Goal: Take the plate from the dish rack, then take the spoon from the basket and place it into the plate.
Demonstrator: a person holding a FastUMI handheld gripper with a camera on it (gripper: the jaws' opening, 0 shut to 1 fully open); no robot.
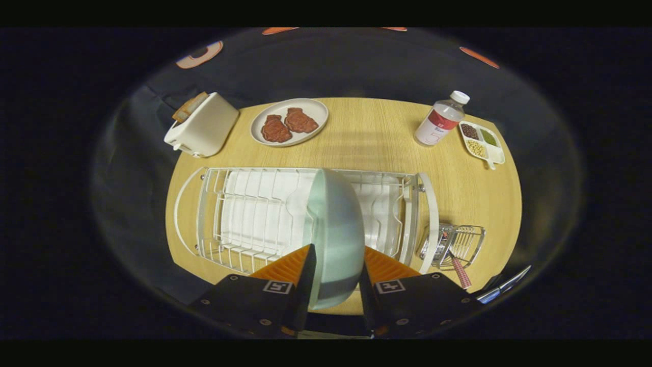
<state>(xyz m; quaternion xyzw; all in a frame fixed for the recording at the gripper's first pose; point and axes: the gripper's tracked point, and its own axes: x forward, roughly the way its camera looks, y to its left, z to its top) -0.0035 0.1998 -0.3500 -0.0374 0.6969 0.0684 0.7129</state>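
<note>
Gripper (333, 270) closing on the pale green plate (336, 229), both fingers pressing its sides, holding it upright on edge over the white dish rack (244, 214). Spoon (458, 267) lying in the wire basket (458, 244) just right of the rack. Bottle (440, 120) label beyond the rack not readable.

I see a table (377, 142) with a matt, pale wood-grain top. The dish rack (244, 214) is coated wire, smooth. Between my gripper (336, 270) fingers, both pressing on it, the plate (336, 234) looks glazed and smooth with a soft sheen. Near the right edge, the basket (458, 244) is shiny metal wire. The bottle (440, 120) looks clear plastic.
</note>
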